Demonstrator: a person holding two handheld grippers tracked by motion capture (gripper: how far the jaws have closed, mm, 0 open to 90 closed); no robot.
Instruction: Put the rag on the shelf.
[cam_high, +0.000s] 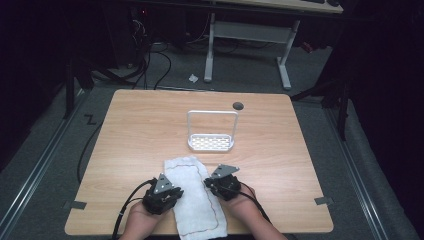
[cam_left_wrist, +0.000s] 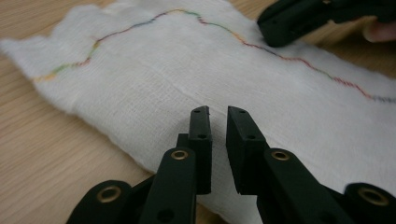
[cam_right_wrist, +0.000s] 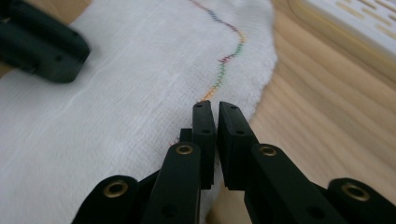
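The white cloth (cam_high: 196, 197) lies flat on the wooden table (cam_high: 130, 130) with its long axis running from the person's edge away toward the white rack (cam_high: 212, 131), tilted a little so the far end leans to the person's left. It sits right between the two grippers, its near end reaching the table edge. It is a thin gauzy cloth with a loose weave, wavy uneven edges, and a multicoloured stitched line running just inside its border, red along most of it and shifting to green, yellow and blue near the corners.

The left gripper (cam_left_wrist: 218, 116) hangs over the cloth's left margin, its jaws standing a narrow slit apart with nothing pinched between the pads; the cloth lies beneath and ahead of the tips. In the left gripper view the other gripper's black jaw rests on the cloth at the far side, on the stitched line.

The right gripper (cam_right_wrist: 215, 112) hovers over the cloth's right margin, jaws nearly pressed together with only a hairline gap, nothing caught in them. The stitching runs straight ahead from the tips, and bare wood lies to their right.
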